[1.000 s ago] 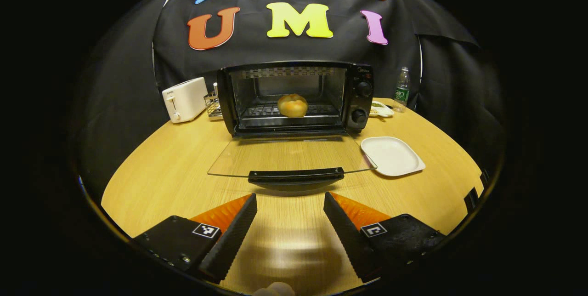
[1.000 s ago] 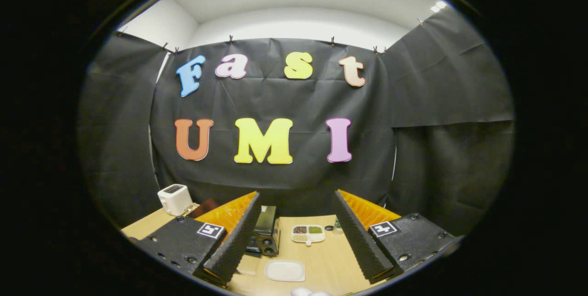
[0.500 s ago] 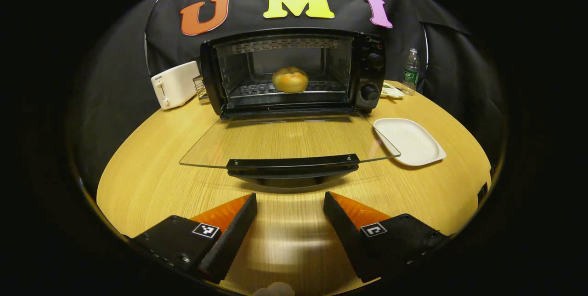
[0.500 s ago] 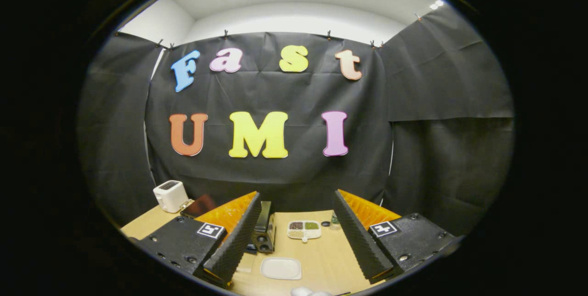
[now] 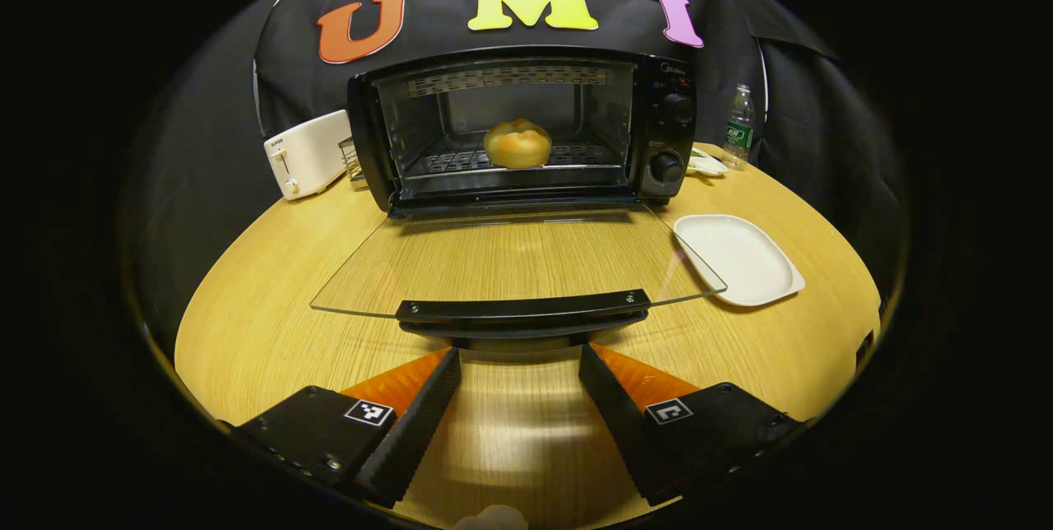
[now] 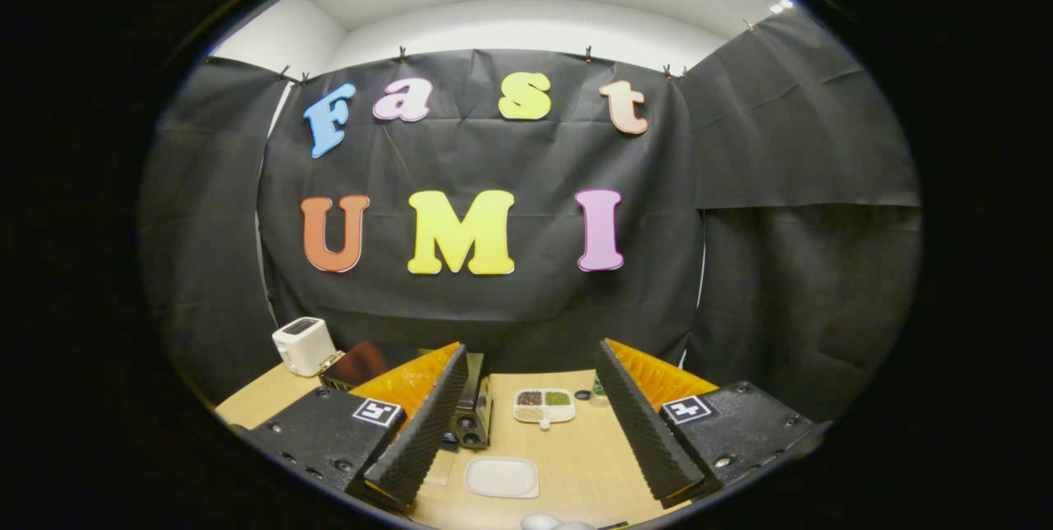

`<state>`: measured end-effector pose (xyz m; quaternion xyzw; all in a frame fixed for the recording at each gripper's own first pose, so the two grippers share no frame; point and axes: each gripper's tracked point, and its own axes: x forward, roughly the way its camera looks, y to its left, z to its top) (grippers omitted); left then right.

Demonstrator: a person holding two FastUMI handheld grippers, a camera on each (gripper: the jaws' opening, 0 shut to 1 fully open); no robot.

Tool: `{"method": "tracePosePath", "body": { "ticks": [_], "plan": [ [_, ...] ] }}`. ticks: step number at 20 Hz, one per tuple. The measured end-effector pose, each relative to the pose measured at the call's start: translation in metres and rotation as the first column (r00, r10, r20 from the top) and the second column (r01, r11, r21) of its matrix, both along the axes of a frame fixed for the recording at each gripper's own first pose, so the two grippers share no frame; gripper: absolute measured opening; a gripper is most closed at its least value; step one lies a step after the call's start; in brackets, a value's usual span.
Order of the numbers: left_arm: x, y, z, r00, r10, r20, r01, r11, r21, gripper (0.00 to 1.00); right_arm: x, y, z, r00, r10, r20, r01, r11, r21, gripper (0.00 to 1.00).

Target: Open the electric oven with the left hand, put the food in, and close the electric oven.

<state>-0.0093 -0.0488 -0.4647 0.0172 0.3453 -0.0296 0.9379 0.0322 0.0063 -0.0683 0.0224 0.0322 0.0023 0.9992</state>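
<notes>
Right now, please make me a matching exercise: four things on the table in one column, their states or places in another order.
1. oven door
2. bread roll
3. white plate
4. left gripper

a. bare, beside the door
b. open, just short of the door handle
c. folded down flat
d. on the oven rack

Pairs: 1-c, 2-d, 3-a, 4-b
</notes>
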Motion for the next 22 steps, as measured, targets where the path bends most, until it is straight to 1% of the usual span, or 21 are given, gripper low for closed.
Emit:
{"method": "tracePosePath", "body": {
  "ticks": [4,5,6,9,10,11,15,16,17,19,20,21,22],
  "plan": [
    [0.003,0.001,0.013,1.000,0.001,0.010,-0.001,1.000,-0.005,0.96,0.000,0.000,-0.001,1.000,0.007,-0.002,-0.007,1.000,0.008,0.96],
    [0.004,0.002,0.017,1.000,0.000,0.009,0.000,1.000,-0.005,1.00,0.002,0.000,-0.001,1.000,0.008,-0.001,-0.008,1.000,0.013,0.96],
    [0.005,0.002,0.021,1.000,0.001,0.013,0.000,1.000,-0.006,0.95,0.002,0.000,0.000,1.000,0.008,-0.001,-0.008,1.000,0.017,1.00],
    [0.012,0.002,0.041,0.999,0.006,0.046,-0.006,1.000,-0.006,0.95,0.003,-0.002,-0.002,1.000,0.010,-0.005,-0.009,0.999,0.036,1.00],
    [0.015,0.003,0.048,0.998,0.006,0.057,-0.006,1.000,-0.005,0.95,0.004,-0.002,-0.002,1.000,0.009,-0.006,-0.009,0.999,0.041,0.96],
    [0.020,0.003,0.054,0.998,0.007,0.067,-0.006,1.000,-0.006,0.95,0.004,-0.004,-0.002,1.000,0.007,-0.004,-0.007,0.999,0.045,1.00],
    [0.042,0.008,0.080,0.995,0.028,0.094,-0.026,0.999,-0.019,0.96,0.005,-0.009,-0.003,1.000,0.002,-0.009,-0.002,0.998,0.063,1.00],
    [0.048,0.007,0.087,0.994,0.028,0.105,-0.026,0.999,-0.019,0.96,0.005,-0.009,-0.003,1.000,0.002,-0.008,-0.002,0.998,0.066,0.96],
    [0.053,0.007,0.093,0.993,0.026,0.113,-0.024,1.000,-0.018,0.96,0.005,-0.010,-0.004,1.000,0.000,-0.011,0.001,0.998,0.064,1.00],
    [0.063,0.004,0.104,0.991,0.010,0.134,-0.008,1.000,-0.012,0.96,0.006,-0.013,-0.007,1.000,-0.005,-0.015,0.006,0.998,0.068,1.00],
    [0.067,0.003,0.109,0.989,0.004,0.145,-0.003,1.000,-0.004,0.95,0.006,-0.014,-0.008,1.000,-0.007,-0.020,0.008,0.997,0.073,0.96],
    [0.074,0.005,0.114,0.988,-0.003,0.155,0.003,1.000,0.003,0.95,0.007,-0.014,-0.010,1.000,-0.006,-0.027,0.008,0.997,0.079,0.96],
    [0.077,0.006,0.115,0.988,-0.007,0.155,0.006,1.000,0.009,0.95,0.007,-0.016,-0.010,1.000,-0.008,-0.028,0.010,0.997,0.082,1.00]
  ]
}}
